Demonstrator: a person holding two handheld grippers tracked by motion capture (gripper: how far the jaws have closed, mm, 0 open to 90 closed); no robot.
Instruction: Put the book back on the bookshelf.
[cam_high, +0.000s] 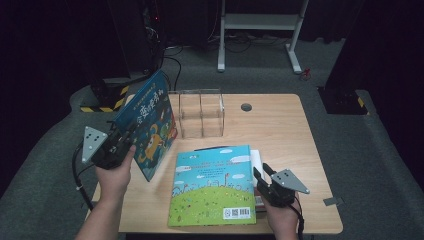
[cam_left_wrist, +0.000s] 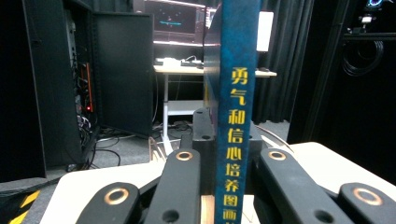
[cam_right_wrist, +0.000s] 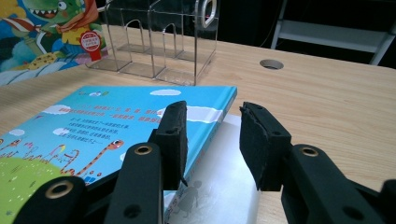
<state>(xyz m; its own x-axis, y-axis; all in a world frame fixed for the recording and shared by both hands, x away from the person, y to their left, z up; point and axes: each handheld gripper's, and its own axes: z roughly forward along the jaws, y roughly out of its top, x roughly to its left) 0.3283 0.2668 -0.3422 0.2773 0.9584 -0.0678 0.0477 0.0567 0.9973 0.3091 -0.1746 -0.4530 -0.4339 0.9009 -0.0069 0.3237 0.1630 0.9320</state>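
While the left hand-held gripper (cam_high: 119, 145) stands clamped on the spine of a blue picture book (cam_high: 148, 125), holding it upright on its lower edge at the left of the table (cam_high: 280, 125), the clear acrylic rack (cam_high: 201, 113) lies just beyond and to the right of it. That book's long axis runs roughly toward the rack's slots. Nearer the stack of flat books (cam_high: 212, 185), the right hand-held gripper (cam_high: 264, 176) hovers with jaws apart at their right edge.

upright book (cam_high: 149, 127) left of rack (cam_high: 201, 113) | flat book (cam_high: 214, 186) before rack
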